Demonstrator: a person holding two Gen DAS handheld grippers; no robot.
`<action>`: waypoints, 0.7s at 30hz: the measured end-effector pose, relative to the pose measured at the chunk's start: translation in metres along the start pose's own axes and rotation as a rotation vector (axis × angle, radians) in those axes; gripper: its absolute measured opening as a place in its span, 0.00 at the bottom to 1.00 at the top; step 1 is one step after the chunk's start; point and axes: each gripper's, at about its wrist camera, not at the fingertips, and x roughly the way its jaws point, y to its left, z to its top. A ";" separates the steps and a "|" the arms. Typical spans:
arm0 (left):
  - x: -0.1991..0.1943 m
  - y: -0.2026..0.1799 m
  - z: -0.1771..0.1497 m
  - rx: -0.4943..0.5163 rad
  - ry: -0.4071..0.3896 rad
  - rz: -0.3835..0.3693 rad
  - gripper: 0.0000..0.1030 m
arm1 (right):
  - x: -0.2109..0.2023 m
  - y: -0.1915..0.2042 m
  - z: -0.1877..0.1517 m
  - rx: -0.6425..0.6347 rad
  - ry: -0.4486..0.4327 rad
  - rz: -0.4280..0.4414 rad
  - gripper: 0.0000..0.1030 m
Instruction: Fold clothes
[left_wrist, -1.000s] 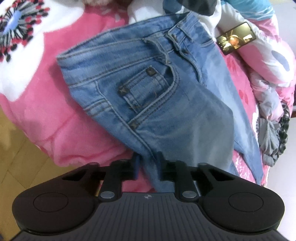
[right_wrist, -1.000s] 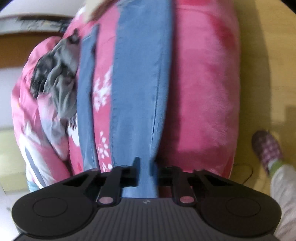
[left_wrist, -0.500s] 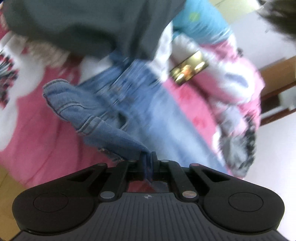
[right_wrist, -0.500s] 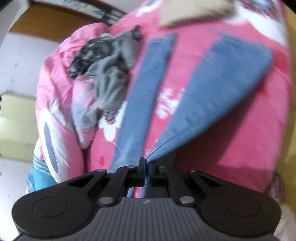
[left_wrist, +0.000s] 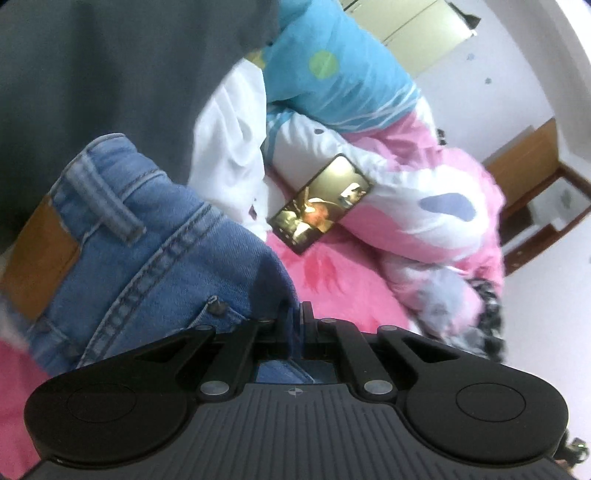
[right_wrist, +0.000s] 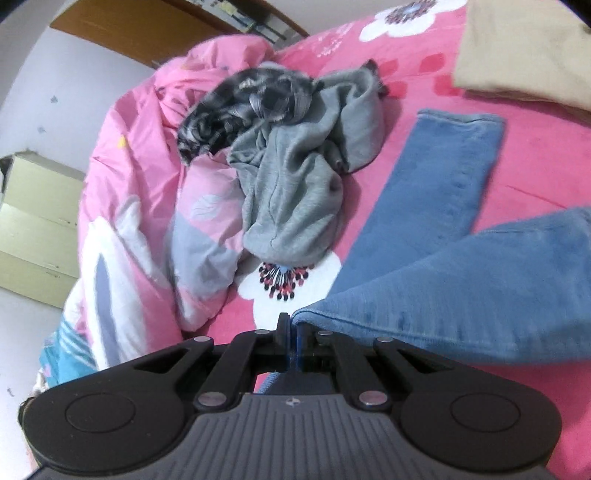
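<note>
The blue jeans (left_wrist: 155, 243) are lifted off the pink bed. My left gripper (left_wrist: 297, 321) is shut on the jeans near the waistband; the brown leather patch (left_wrist: 40, 258) and a belt loop face the camera. In the right wrist view my right gripper (right_wrist: 291, 332) is shut on a folded edge of one jeans leg (right_wrist: 461, 291), which rises to the right. The other leg (right_wrist: 436, 184) lies flat on the pink bedspread (right_wrist: 535, 155).
A crumpled grey garment (right_wrist: 295, 177) and a black-and-white checked cloth (right_wrist: 240, 107) lie on the bed beside a bunched pink quilt (right_wrist: 136, 166). A beige folded cloth (right_wrist: 524, 48) is at the far right. A phone (left_wrist: 321, 206), white cloth (left_wrist: 229, 158) and blue pillow (left_wrist: 332, 74) lie nearby. A dark garment (left_wrist: 110, 66) fills the upper left.
Both grippers closed on the jeans and lifted them off the bed. The waistband end has swung up close to the left camera; the held leg has risen to the right.
</note>
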 end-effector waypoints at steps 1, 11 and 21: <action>0.014 -0.002 0.002 0.007 -0.002 0.018 0.00 | 0.016 0.001 0.004 -0.004 0.010 -0.006 0.03; 0.108 0.019 -0.002 -0.039 0.082 0.197 0.09 | 0.152 -0.011 0.023 -0.001 0.160 -0.120 0.03; 0.124 0.007 0.007 -0.128 0.054 0.203 0.42 | 0.176 -0.033 0.043 0.161 0.351 -0.106 0.14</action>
